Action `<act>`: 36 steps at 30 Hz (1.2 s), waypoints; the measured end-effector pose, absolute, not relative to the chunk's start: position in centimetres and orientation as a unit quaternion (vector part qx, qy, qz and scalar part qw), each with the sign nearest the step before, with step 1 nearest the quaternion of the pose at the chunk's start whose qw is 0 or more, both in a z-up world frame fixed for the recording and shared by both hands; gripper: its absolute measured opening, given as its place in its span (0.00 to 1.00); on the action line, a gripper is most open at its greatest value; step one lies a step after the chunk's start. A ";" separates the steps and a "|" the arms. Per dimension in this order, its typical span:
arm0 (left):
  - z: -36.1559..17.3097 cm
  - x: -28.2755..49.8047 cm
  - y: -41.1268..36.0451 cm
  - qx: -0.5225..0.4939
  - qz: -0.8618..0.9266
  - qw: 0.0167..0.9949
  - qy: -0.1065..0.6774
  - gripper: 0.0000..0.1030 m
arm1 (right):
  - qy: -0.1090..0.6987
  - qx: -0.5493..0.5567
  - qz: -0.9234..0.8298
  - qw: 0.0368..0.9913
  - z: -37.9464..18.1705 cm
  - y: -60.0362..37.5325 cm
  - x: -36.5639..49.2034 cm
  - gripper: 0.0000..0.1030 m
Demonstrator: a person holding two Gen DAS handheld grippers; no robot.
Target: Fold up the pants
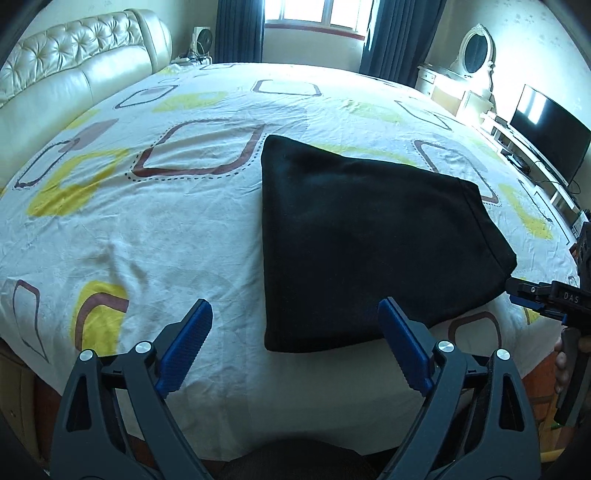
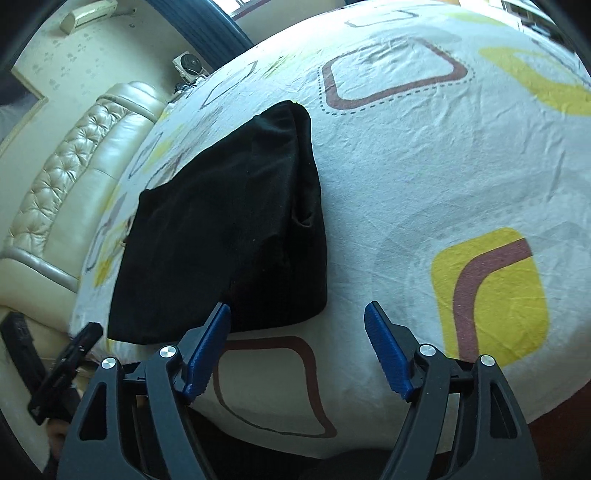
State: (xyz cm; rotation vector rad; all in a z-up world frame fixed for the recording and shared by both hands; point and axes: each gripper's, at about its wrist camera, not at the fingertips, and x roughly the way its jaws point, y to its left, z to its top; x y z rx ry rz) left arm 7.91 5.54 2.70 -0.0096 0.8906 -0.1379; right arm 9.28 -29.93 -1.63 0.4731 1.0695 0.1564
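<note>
Folded black pants (image 1: 369,240) lie flat on the bed (image 1: 147,221); left tongs (image 1: 295,343) and right tongs (image 2: 297,347) hover open, empty, apparently released.

Sunlit window (image 1: 318,14), tufted headboard (image 1: 74,70)
</note>
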 end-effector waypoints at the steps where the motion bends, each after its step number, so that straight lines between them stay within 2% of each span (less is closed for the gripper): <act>1: 3.1 7.4 5.2 -0.003 -0.068 0.903 0.425 0.90 | 0.502 0.205 0.067 0.838 -1.3 -29.4 8.9 0.72; 3: 3.6 6.3 4.6 -0.003 -0.071 0.908 0.413 0.94 | 0.497 0.170 0.057 0.849 -1.1 -28.9 8.0 0.72; 12: 3.2 4.5 1.9 0.023 -0.073 0.918 0.390 0.94 | 0.476 0.107 0.072 0.870 -0.1 -25.5 6.6 0.73; 36: 2.2 4.7 1.7 0.009 -0.058 0.911 0.408 0.94 | 0.492 0.104 0.074 0.861 -1.1 -24.6 6.7 0.73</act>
